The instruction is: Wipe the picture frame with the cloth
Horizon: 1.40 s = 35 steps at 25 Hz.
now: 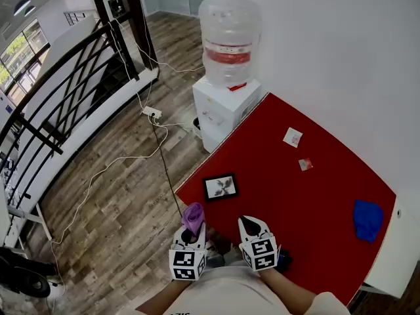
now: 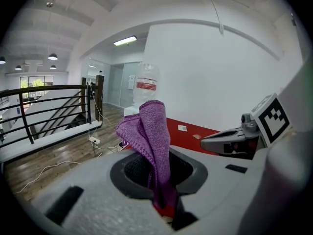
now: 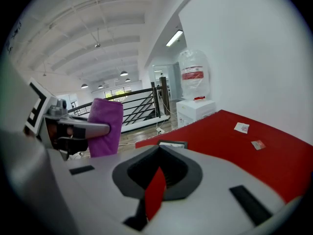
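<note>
The picture frame [image 1: 220, 186] is small and black, and it lies flat near the left edge of the red table [image 1: 308, 195]; the right gripper view shows it [image 3: 172, 144] just beyond the jaws. My left gripper [image 1: 192, 227] is shut on a purple cloth [image 1: 193, 216], which sticks up in a bunch from between its jaws [image 2: 149, 131]. It hovers at the table's near corner, short of the frame. My right gripper [image 1: 253, 228] sits beside it to the right, shut with nothing in it; only a thin red sliver of table shows between its jaws.
A blue cloth [image 1: 367, 219] lies at the table's right end, and two small cards [image 1: 293, 136] [image 1: 305, 165] lie toward the wall. A water dispenser [image 1: 226, 77] stands off the table's far corner. Cables [image 1: 157, 143] run across the wooden floor, and a black railing [image 1: 65, 90] is on the left.
</note>
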Motion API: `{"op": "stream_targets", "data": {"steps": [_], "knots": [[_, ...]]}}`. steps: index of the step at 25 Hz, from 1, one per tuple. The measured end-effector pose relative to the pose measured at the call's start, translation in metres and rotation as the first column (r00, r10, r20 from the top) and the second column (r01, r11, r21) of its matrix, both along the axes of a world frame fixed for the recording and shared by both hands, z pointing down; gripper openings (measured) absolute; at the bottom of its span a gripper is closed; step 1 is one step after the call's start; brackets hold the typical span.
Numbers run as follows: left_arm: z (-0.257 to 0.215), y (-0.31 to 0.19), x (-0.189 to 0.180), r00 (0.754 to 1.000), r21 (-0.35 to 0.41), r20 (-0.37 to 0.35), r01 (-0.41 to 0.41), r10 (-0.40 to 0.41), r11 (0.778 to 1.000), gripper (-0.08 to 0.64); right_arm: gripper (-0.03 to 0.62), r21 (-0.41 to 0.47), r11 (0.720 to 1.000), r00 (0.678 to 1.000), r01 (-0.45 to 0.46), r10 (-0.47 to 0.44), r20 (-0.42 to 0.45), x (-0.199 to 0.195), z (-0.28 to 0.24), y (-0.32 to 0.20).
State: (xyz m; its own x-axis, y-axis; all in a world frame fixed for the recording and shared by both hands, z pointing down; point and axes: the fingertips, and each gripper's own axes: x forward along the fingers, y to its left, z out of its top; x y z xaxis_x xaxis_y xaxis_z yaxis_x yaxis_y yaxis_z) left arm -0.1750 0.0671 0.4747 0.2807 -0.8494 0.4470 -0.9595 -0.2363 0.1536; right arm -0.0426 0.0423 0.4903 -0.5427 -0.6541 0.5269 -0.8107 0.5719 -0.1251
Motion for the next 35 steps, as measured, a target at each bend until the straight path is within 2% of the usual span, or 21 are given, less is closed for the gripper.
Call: {"op": "stream_targets", "data": {"steps": [6, 9, 12, 15, 16, 18, 21, 23, 25, 28, 29, 33, 35], "knots": [[0.007, -0.018, 0.000, 1.000, -0.017, 0.011, 0.023, -0.023, 1.000, 0.060, 0.005, -0.003, 1.000, 1.000, 0.024, -0.024, 0.002, 0.001, 0.003, -0.022], [0.012, -0.028, 0.000, 0.999, -0.027, 0.039, 0.008, -0.007, 1.000, 0.060, 0.005, -0.011, 0.999, 0.999, 0.034, -0.034, 0.003, 0.002, 0.007, -0.029], [0.021, -0.036, 0.005, 0.988, -0.051, 0.131, -0.080, 0.086, 0.996, 0.060, 0.005, -0.021, 0.999, 0.999, 0.036, -0.036, 0.004, 0.001, 0.012, -0.034], [0.041, -0.050, 0.007, 0.944, -0.093, 0.261, -0.186, 0.204, 0.978, 0.060, 0.004, -0.023, 0.999, 0.999, 0.031, -0.031, 0.011, -0.001, 0.016, -0.043], [0.050, -0.057, 0.006, 0.919, -0.109, 0.312, -0.217, 0.241, 0.970, 0.060, 0.004, -0.021, 0.999, 0.999, 0.030, -0.029, 0.013, -0.002, 0.018, -0.048], [0.067, -0.075, -0.001, 0.853, -0.145, 0.421, -0.272, 0.308, 0.951, 0.060, 0.003, -0.016, 0.999, 0.999, 0.029, -0.029, 0.014, -0.005, 0.023, -0.056], [0.090, -0.099, -0.016, 0.729, -0.220, 0.560, -0.329, 0.395, 0.918, 0.060, 0.004, -0.017, 0.999, 0.999, 0.029, -0.028, 0.019, -0.012, 0.030, -0.062], [0.105, -0.117, -0.023, 0.646, -0.278, 0.616, -0.358, 0.451, 0.891, 0.060, 0.004, -0.024, 0.999, 0.999, 0.030, -0.030, 0.023, -0.016, 0.034, -0.064], [0.120, -0.133, -0.029, 0.588, -0.334, 0.638, -0.370, 0.497, 0.867, 0.060, 0.004, -0.033, 0.999, 0.999, 0.034, -0.034, 0.023, -0.018, 0.041, -0.063], [0.146, -0.156, -0.036, 0.538, -0.399, 0.645, -0.369, 0.543, 0.839, 0.060, 0.005, -0.052, 0.998, 0.999, 0.033, -0.031, 0.029, -0.019, 0.050, -0.059], [0.155, -0.163, -0.037, 0.510, -0.421, 0.654, -0.369, 0.560, 0.828, 0.060, 0.004, -0.061, 0.998, 0.999, 0.030, -0.028, 0.031, -0.018, 0.052, -0.058], [0.183, -0.178, -0.038, 0.365, -0.505, 0.685, -0.384, 0.630, 0.773, 0.060, 0.004, -0.093, 0.995, 0.999, 0.024, -0.021, 0.036, -0.017, 0.064, -0.050], [0.193, -0.181, -0.037, 0.321, -0.533, 0.686, -0.390, 0.653, 0.751, 0.060, 0.004, -0.104, 0.994, 0.999, 0.022, -0.018, 0.033, -0.015, 0.067, -0.047]]}}
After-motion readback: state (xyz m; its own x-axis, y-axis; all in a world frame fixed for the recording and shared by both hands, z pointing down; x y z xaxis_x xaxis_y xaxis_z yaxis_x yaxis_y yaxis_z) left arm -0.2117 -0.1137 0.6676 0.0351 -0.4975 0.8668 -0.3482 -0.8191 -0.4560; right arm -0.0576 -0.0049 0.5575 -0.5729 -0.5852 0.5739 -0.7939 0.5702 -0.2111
